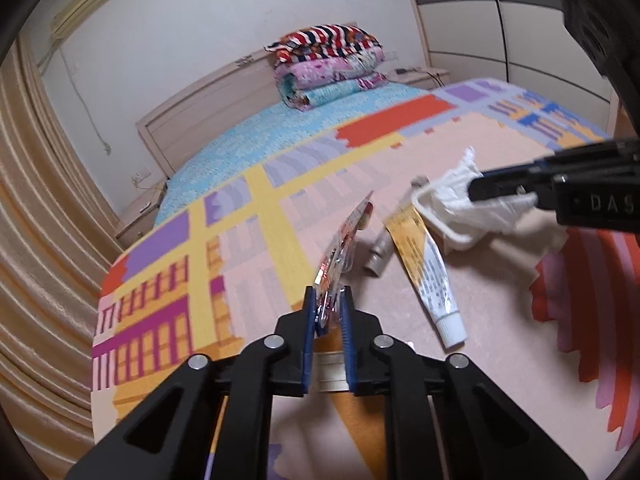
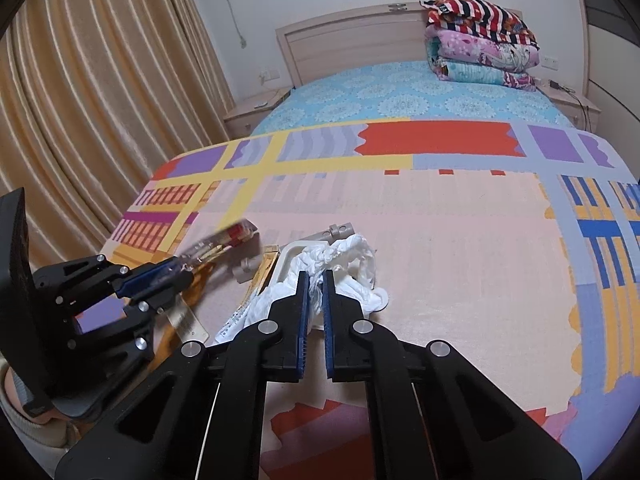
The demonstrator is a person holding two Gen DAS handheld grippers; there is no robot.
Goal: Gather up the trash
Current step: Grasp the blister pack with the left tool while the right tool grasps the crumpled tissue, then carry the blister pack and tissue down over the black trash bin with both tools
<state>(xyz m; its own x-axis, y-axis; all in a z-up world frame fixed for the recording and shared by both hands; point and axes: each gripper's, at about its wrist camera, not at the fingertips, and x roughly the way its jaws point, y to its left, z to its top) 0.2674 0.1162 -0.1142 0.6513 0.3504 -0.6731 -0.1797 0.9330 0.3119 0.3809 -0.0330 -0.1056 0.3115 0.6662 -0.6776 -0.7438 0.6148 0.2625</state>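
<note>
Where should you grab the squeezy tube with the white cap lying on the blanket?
Probably mid-body on the tube, coming from above with one finger on each long edge. It lies flat on the blanket, and its body is flattened and wider than the small white cap, so the middle should give the pads more to pinch.

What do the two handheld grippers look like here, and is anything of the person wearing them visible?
Both the left gripper and right gripper are matte black linkage frames with round silver pivot pins and ribbed blue pads on the fingers. The right one carries raised letters "DAS" on its side, seen from the left wrist view. A cream knitted sleeve cuff shows behind the left gripper.
</note>
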